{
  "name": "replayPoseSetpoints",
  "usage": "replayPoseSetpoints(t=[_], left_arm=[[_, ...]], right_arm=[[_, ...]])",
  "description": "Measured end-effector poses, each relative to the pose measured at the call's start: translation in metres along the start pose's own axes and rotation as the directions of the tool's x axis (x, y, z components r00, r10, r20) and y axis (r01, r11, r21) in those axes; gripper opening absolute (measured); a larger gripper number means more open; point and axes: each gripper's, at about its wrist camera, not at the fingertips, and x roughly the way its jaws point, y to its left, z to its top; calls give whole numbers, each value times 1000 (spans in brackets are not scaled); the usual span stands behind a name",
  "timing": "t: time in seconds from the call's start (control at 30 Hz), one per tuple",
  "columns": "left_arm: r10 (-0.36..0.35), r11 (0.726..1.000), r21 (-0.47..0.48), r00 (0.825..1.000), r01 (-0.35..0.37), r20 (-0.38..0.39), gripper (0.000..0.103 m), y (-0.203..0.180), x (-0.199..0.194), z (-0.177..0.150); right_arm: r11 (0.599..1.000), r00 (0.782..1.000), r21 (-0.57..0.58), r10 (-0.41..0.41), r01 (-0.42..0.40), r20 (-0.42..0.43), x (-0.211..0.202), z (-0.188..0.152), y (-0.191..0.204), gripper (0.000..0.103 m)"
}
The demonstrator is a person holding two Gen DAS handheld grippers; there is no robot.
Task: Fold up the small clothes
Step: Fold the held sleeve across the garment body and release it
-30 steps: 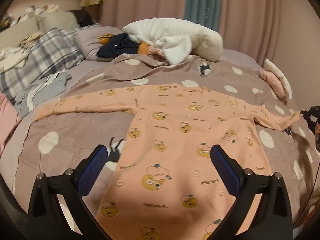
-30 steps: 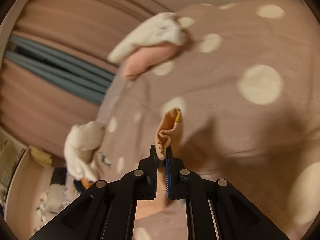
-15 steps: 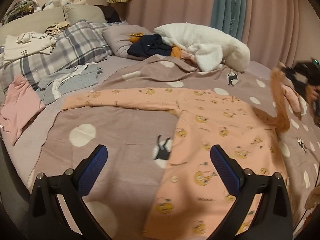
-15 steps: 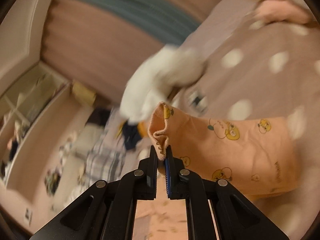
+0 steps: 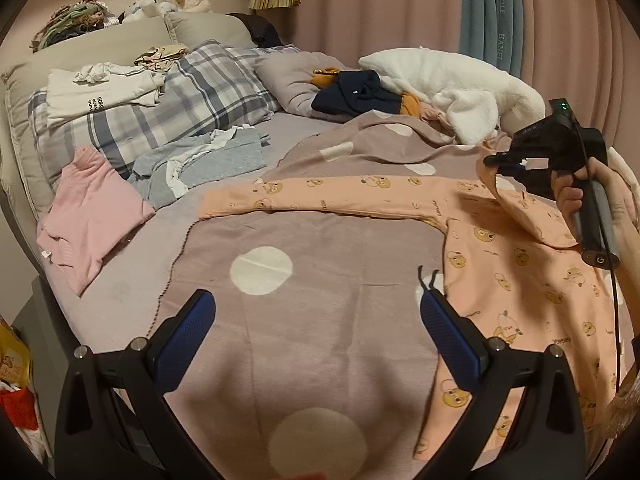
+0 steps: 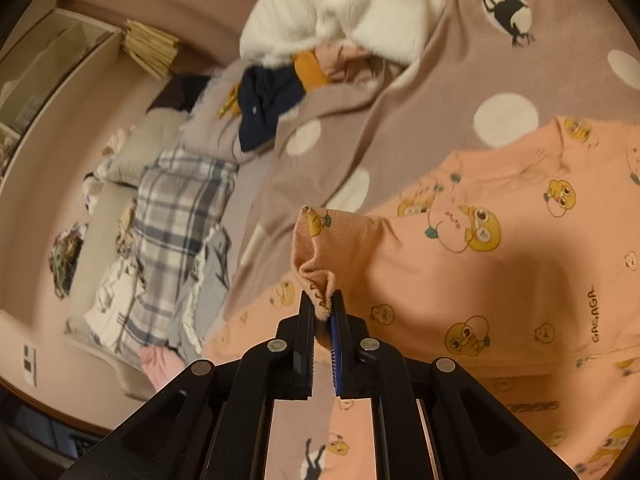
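A peach long-sleeved child's garment [image 5: 516,280] with yellow cartoon prints lies on the polka-dot blanket [image 5: 304,248]. Its left sleeve [image 5: 320,196] lies stretched out flat. My right gripper [image 6: 322,308] is shut on the cuff of the right sleeve [image 6: 320,240] and holds it lifted over the garment's body [image 6: 480,264]; it shows in the left wrist view [image 5: 496,162] at the right. My left gripper [image 5: 316,328] is open and empty above the blanket, left of the garment.
A pink top [image 5: 88,216] and grey clothes [image 5: 200,164] lie at the left of the bed. Plaid pillows [image 5: 172,100], a dark garment [image 5: 356,92] and a white fleece [image 5: 452,84] sit at the back. Curtains hang behind.
My right gripper has carried the right sleeve cuff up off the blanket and inward over the garment's body. My left gripper has shifted left, off the garment and over bare blanket.
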Motion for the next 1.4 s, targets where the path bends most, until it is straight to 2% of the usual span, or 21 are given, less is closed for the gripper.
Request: replayPoseSetpoints(t=[0.07, 0.13, 0.2, 0.33, 0.43, 0.53, 0.63, 0.67, 0.8, 0.9, 1.0, 1.03, 1.17, 1.23, 1.4], left_arm=[[-3, 1000, 0, 1000, 3, 1, 102, 2, 0, -1], [-4, 1000, 4, 1000, 4, -8, 102, 1, 1, -2], [0, 1000, 12, 1000, 0, -14, 102, 1, 2, -2], [0, 1000, 18, 1000, 0, -17, 102, 0, 0, -3], [-1, 1000, 18, 1000, 2, -19, 102, 1, 0, -3], [-14, 1000, 20, 1000, 14, -9, 102, 3, 5, -1], [-24, 1000, -10, 999, 24, -44, 102, 17, 28, 9], [-38, 999, -31, 998, 36, -53, 102, 23, 38, 13], [-104, 987, -136, 989, 89, -110, 102, 51, 82, 33], [-190, 959, -240, 969, 149, -157, 102, 73, 123, 48], [-300, 891, -406, 935, 204, -188, 102, 98, 160, 56], [-343, 843, -494, 920, 213, -189, 102, 110, 175, 58], [-435, 671, -701, 894, 242, -109, 101, 141, 204, 59], [-449, 605, -756, 891, 249, -67, 100, 153, 210, 62], [-428, 517, -828, 903, 218, -30, 92, 177, 219, 74]], right_arm=[[1000, 1000, -7, 8, -8, -19, -1, -3, 5, 19], [999, 999, -15, 33, -33, -40, -3, -4, 12, 45], [997, 997, -35, 61, -63, -43, -8, -6, 22, 58], [989, 993, -97, 109, -112, -32, -23, -16, 48, 58], [982, 996, -161, 94, -94, -9, -42, -32, 63, 59], [968, 998, -250, 13, 1, 56, -68, -62, 73, 65], [936, 989, -332, -76, 115, 126, -87, -103, 75, 74], [927, 984, -343, -110, 151, 138, -89, -116, 74, 74], [893, 949, -330, -259, 306, 178, -88, -157, 60, 74], [884, 929, -288, -338, 368, 152, -83, -176, 42, 74], [893, 933, -268, -347, 361, 99, -80, -186, 27, 74], [890, 930, -269, -356, 367, 93, -81, -186, 24, 74], [846, 891, -281, -436, 453, 126, -84, -184, 21, 74], [836, 884, -287, -444, 467, 145, -86, -181, 22, 74], [816, 874, -315, -462, 485, 147, -83, -182, 22, 74]])
